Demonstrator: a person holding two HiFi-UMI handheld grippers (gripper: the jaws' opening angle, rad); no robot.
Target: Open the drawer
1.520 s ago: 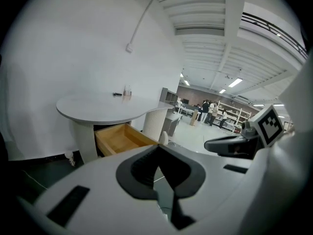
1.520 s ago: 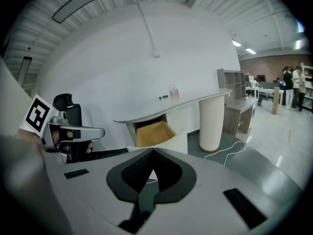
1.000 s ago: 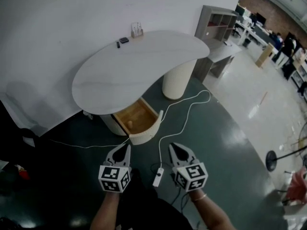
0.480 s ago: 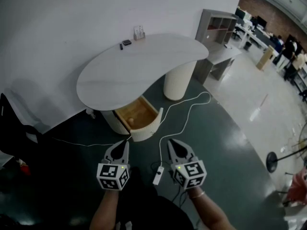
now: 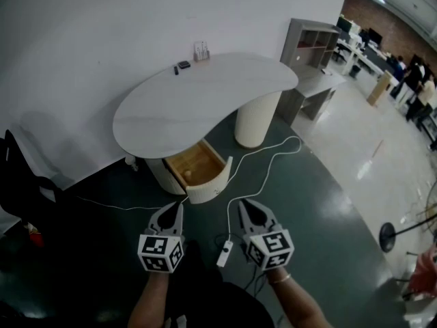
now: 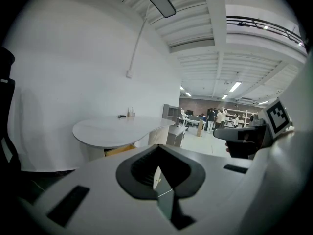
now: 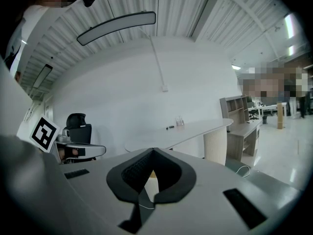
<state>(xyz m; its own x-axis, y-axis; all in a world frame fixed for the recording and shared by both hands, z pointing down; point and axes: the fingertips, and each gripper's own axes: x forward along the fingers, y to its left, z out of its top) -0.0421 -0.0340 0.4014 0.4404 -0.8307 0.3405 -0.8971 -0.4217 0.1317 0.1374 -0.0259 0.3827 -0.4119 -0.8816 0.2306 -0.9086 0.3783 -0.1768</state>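
Note:
A white kidney-shaped desk (image 5: 198, 98) stands against the wall. Its drawer (image 5: 199, 167) is pulled out under the near edge, showing a bare wooden inside behind a curved white front (image 5: 210, 188). My left gripper (image 5: 179, 208) hangs just short of that front, shut and empty. My right gripper (image 5: 244, 206) is level with it and further right, over the floor, also shut on nothing. In the left gripper view the desk (image 6: 117, 130) shows ahead with the drawer's wood (image 6: 120, 151) below its top. The desk (image 7: 181, 131) also shows in the right gripper view.
A white cable with a power strip (image 5: 224, 252) runs over the dark floor between the grippers. A black chair (image 5: 19, 180) stands at the left, a grey shelf unit (image 5: 311, 41) behind the desk. Small items (image 5: 181, 65) lie on the desk's far edge. A fan stand (image 5: 389, 236) stands at the right.
The head view has tilted up a little, so the desk and drawer sit slightly lower in the picture. Both grippers stay shut and apart from the drawer, which is as far out as before.

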